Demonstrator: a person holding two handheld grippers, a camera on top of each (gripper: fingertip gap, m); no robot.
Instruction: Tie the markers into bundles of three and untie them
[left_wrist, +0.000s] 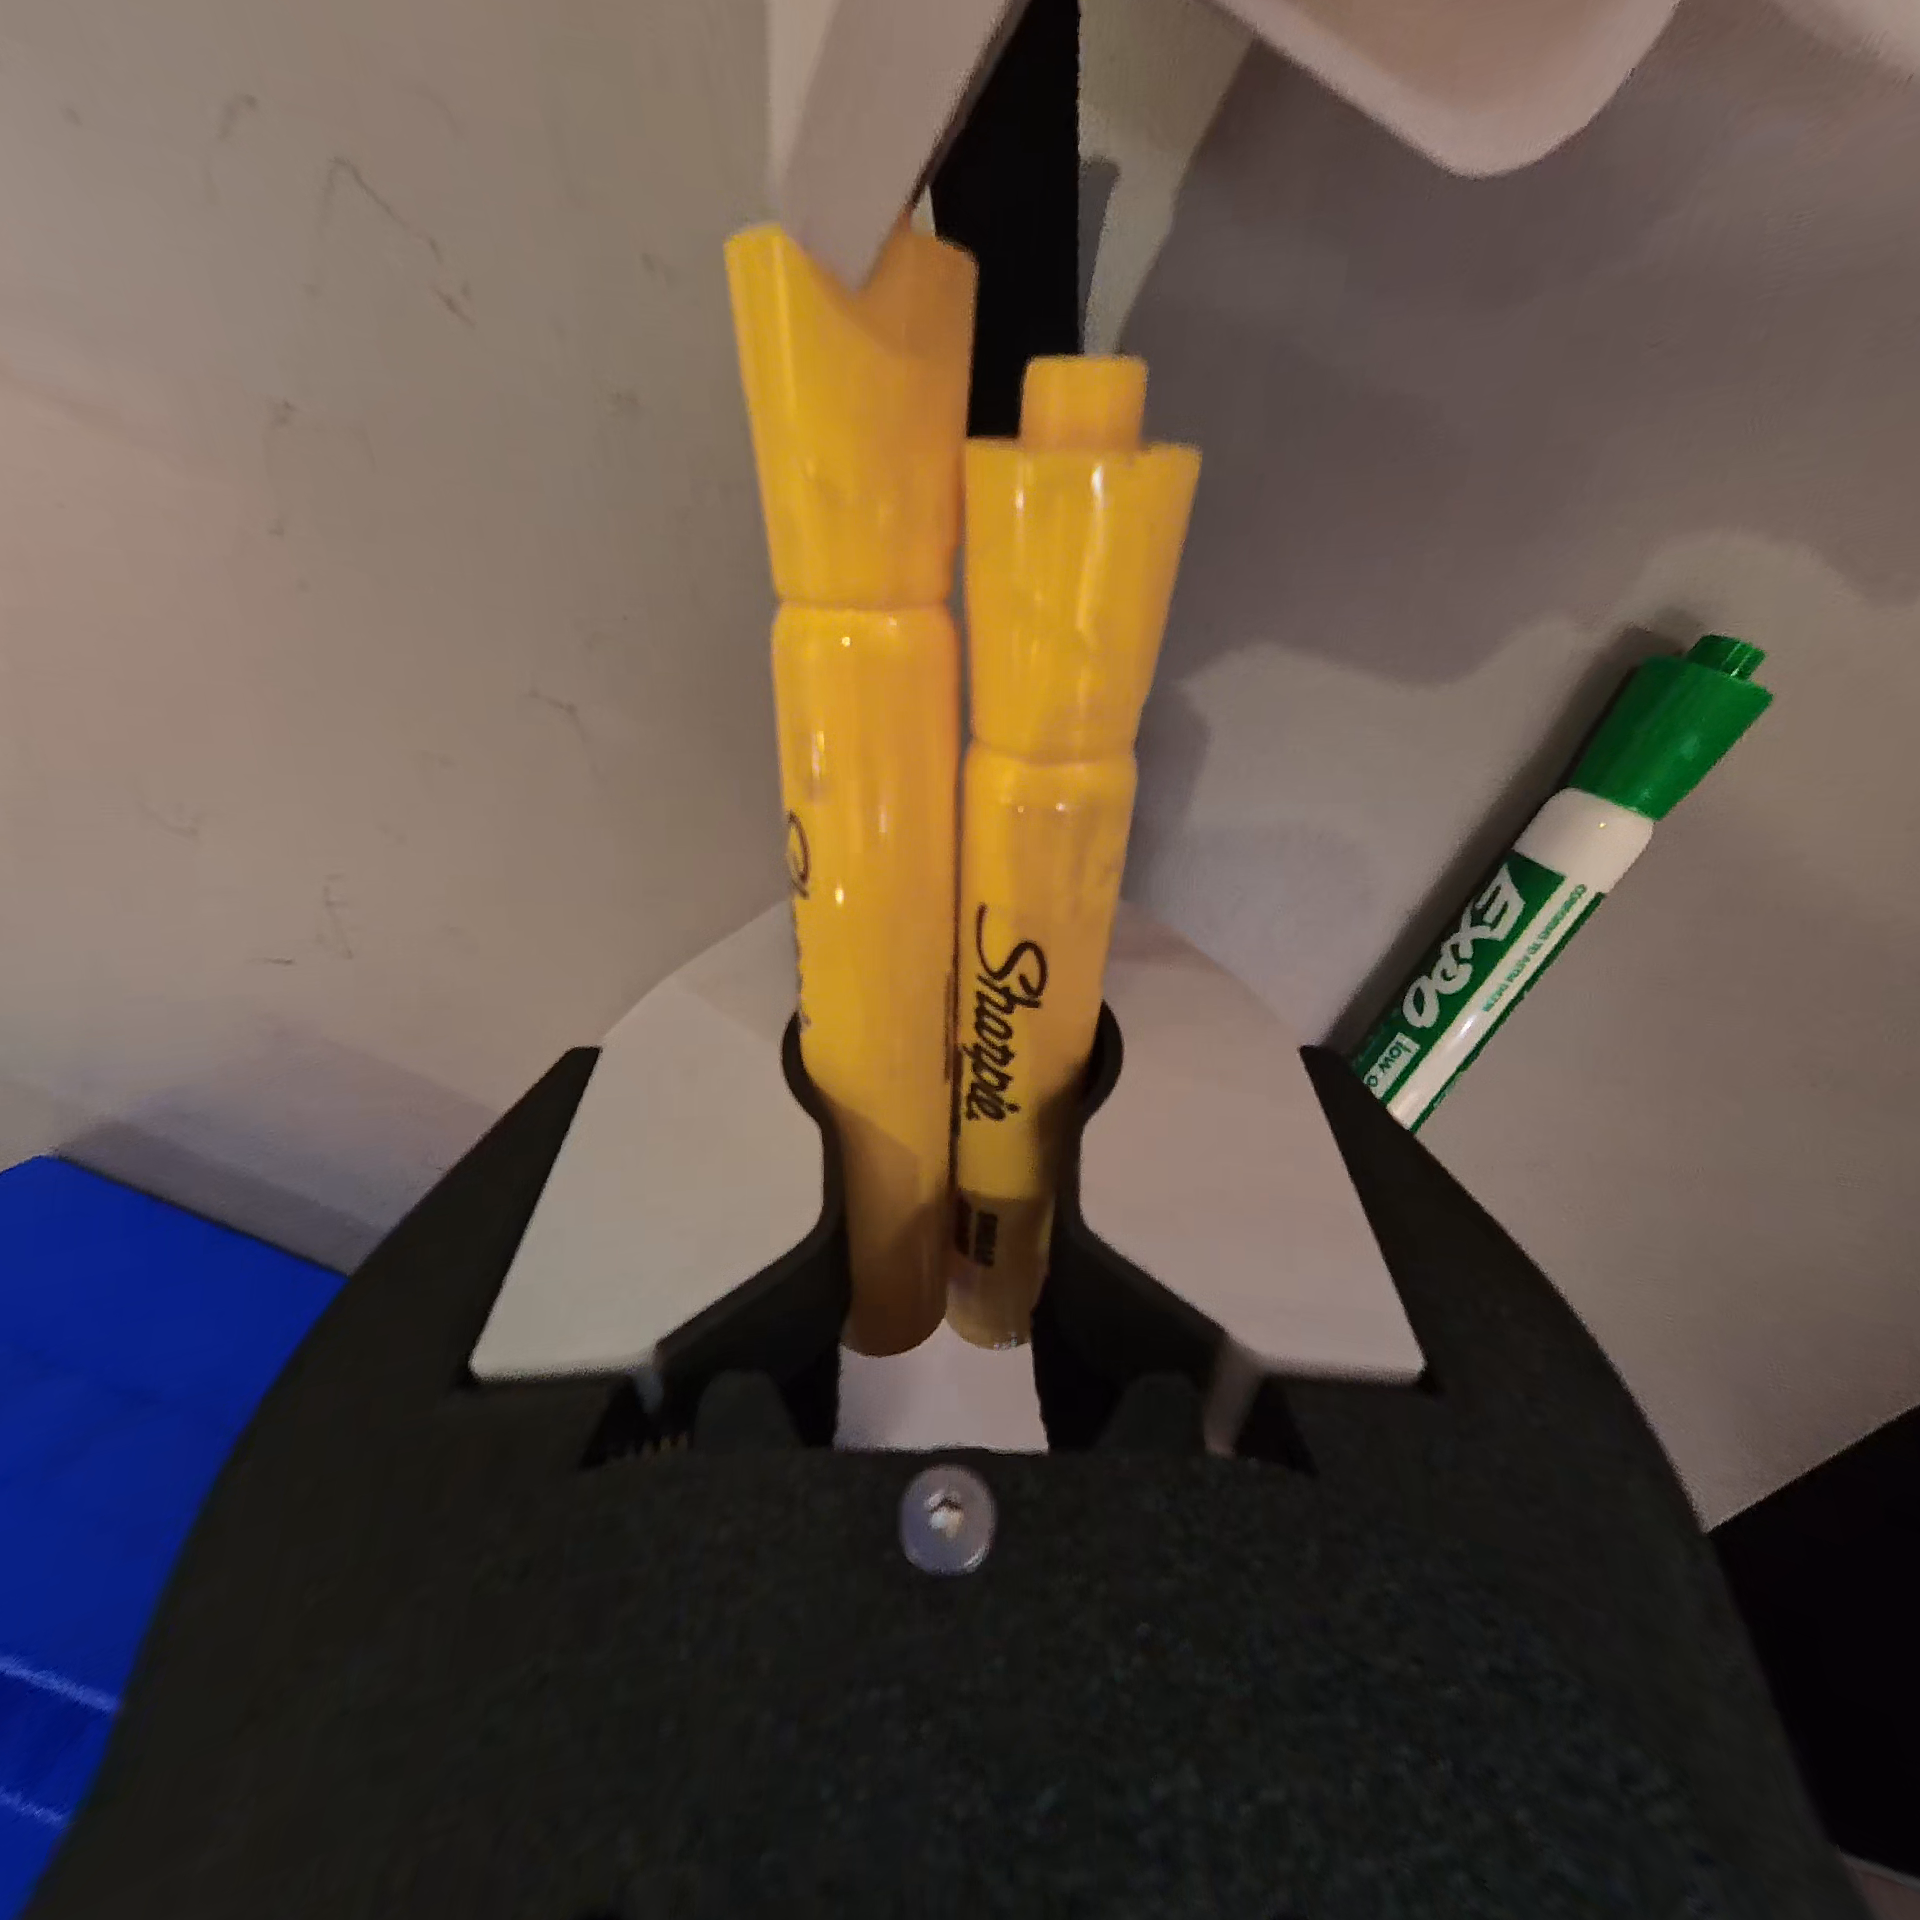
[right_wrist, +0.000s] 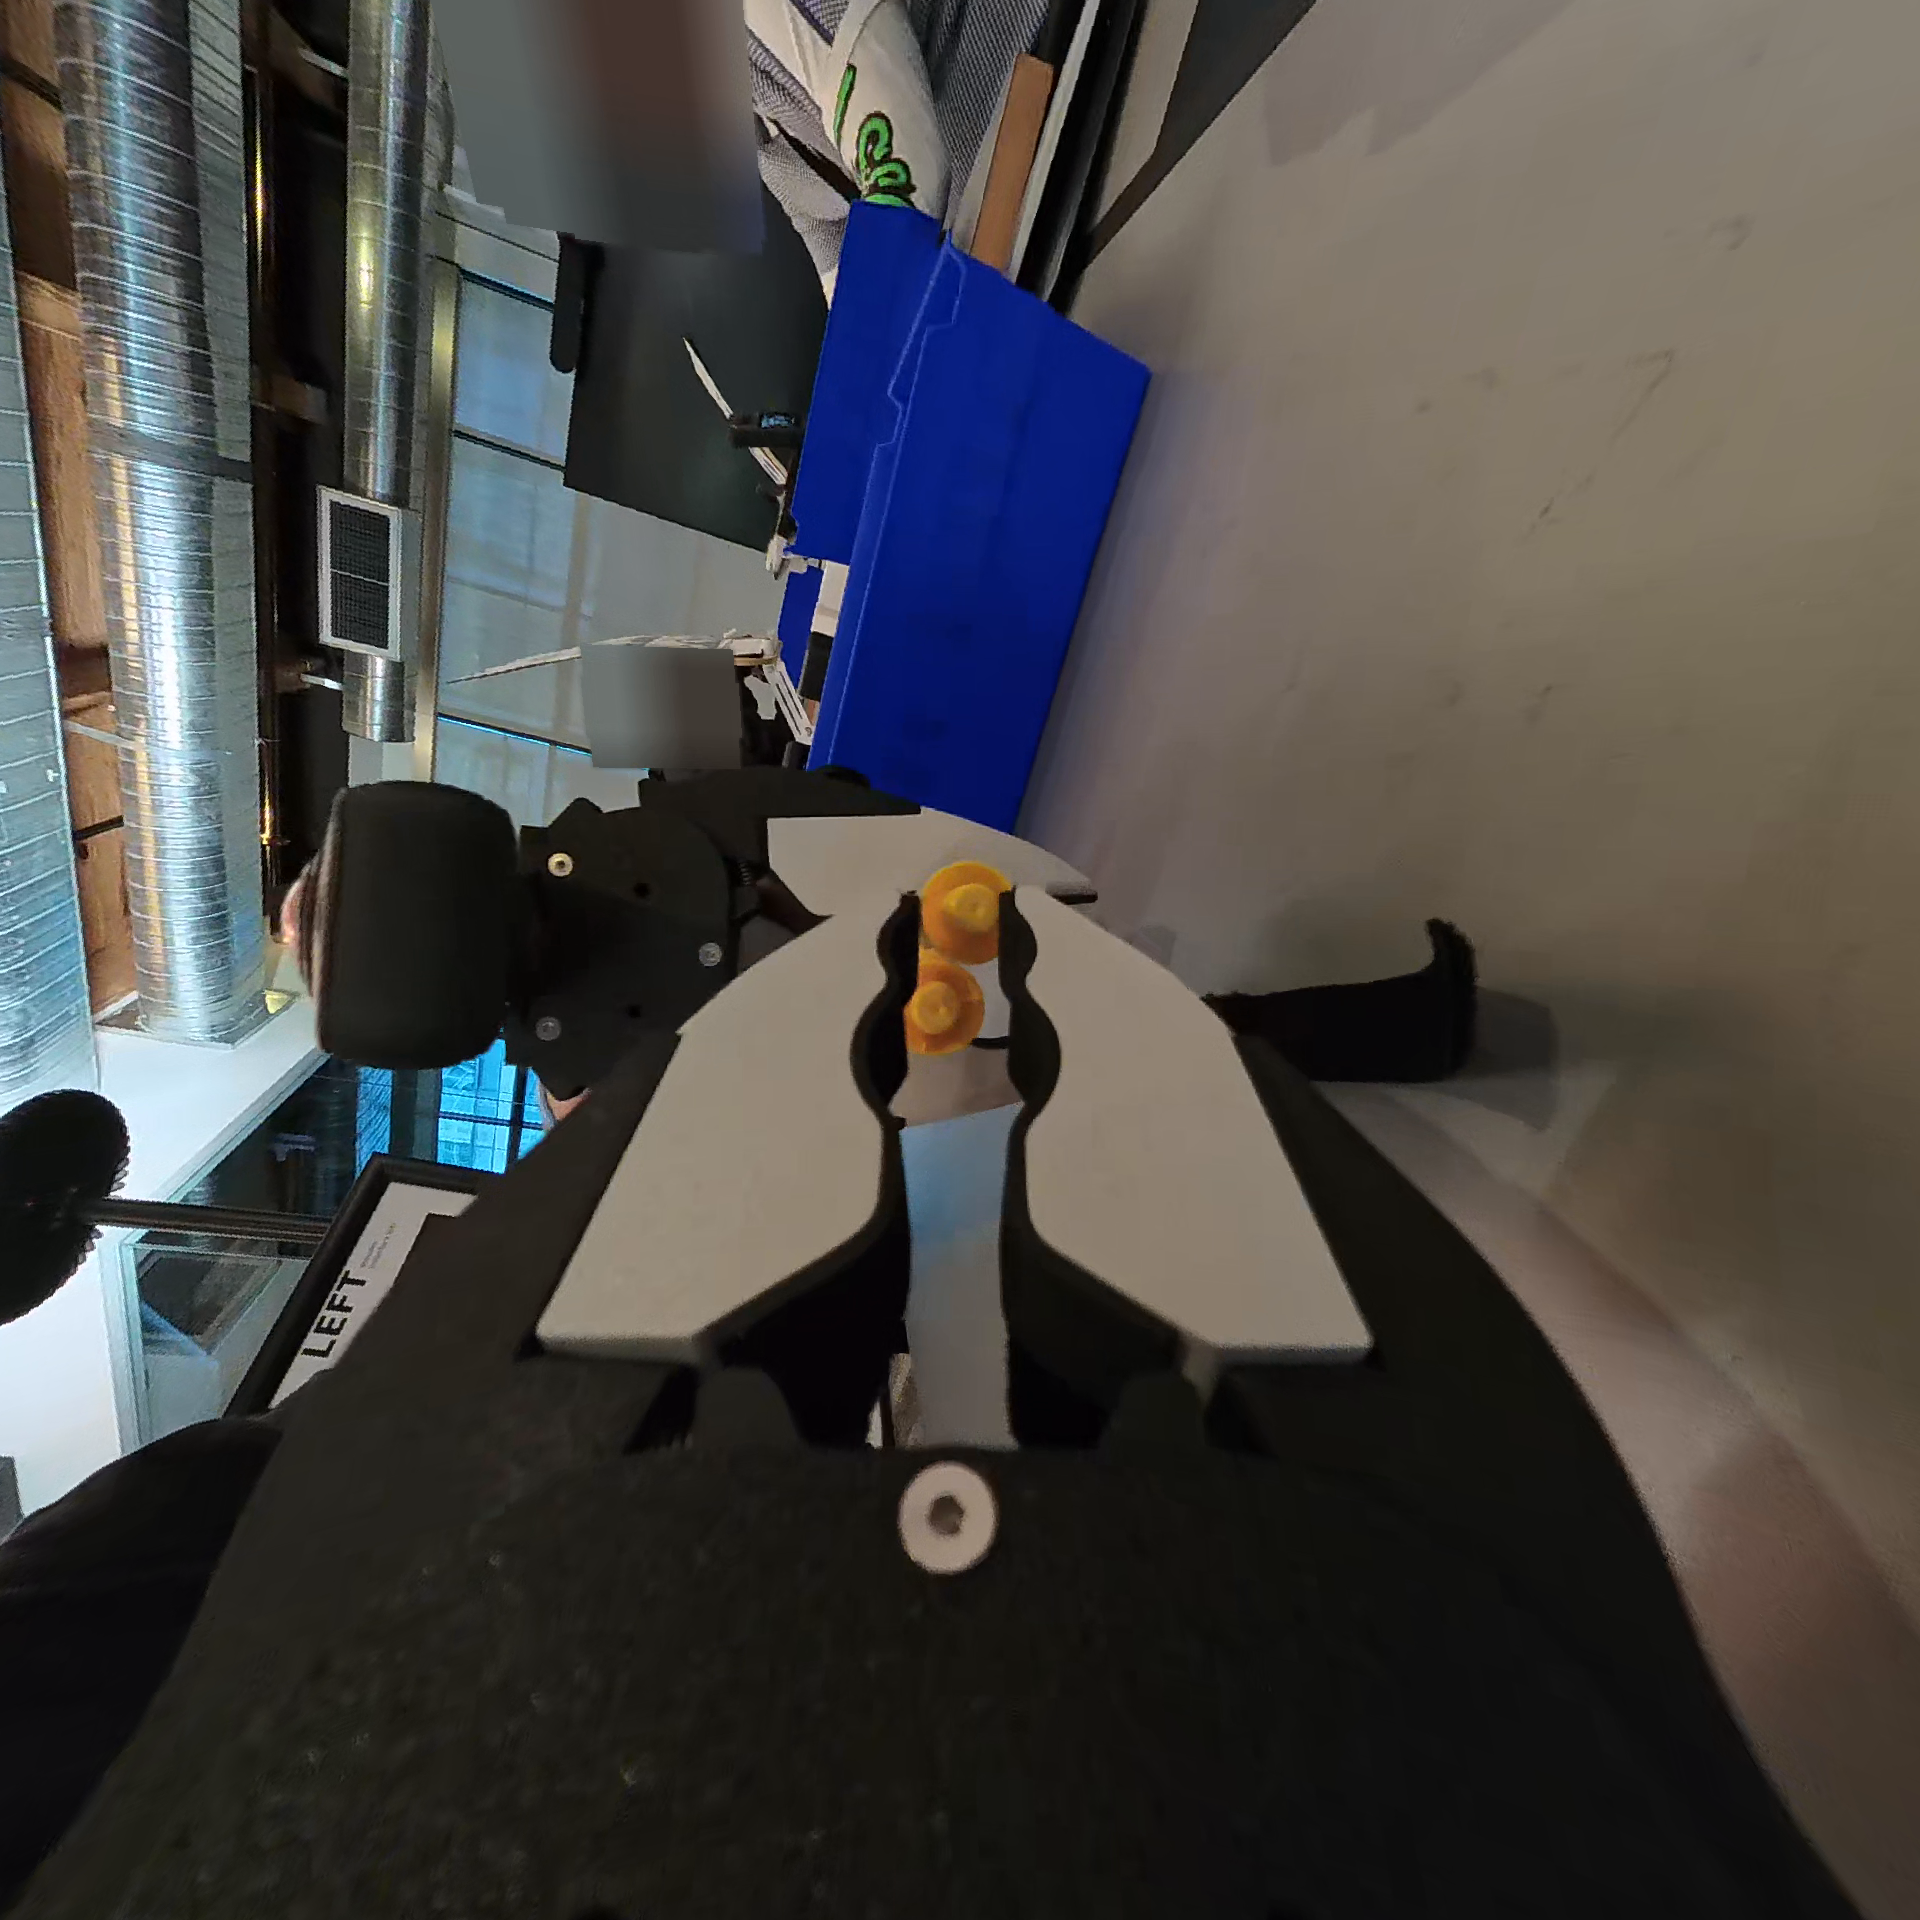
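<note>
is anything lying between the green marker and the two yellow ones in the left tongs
Nothing visible does. The green marker lies on bare table to the right of the yellow markers, which the left tongs hold. Only the tongs' own right finger sits between.

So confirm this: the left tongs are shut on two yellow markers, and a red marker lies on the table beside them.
One detail is wrong: the loose marker on the table is green-capped, not red, as the left wrist view shows. The rest holds: the left tongs are shut on two yellow markers.
</note>
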